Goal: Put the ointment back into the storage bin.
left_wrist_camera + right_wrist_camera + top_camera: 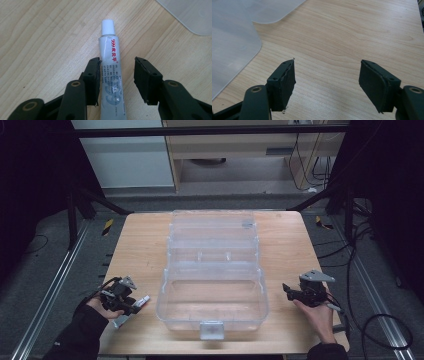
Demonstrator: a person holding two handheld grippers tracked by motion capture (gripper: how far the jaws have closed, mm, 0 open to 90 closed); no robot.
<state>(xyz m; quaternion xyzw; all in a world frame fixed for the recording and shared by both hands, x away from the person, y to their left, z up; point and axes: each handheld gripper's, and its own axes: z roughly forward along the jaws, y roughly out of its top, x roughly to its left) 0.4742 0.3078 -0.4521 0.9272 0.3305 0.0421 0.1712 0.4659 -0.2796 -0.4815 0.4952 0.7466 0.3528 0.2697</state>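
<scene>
high: overhead, forward-down | claw views: close, sharing table (140,250)

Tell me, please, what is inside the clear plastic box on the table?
Nothing visible: through the clear box only the wooden table shows. The tube lies outside, between the left tongs. The upper trays are too hazy to judge.

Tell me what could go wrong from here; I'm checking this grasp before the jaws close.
1. The ointment tube touches one jaw of the left gripper and stands apart from the other, so closing may skew or pinch it off-centre.
2. The clear plastic box lies near; a swing could knock it.
</scene>
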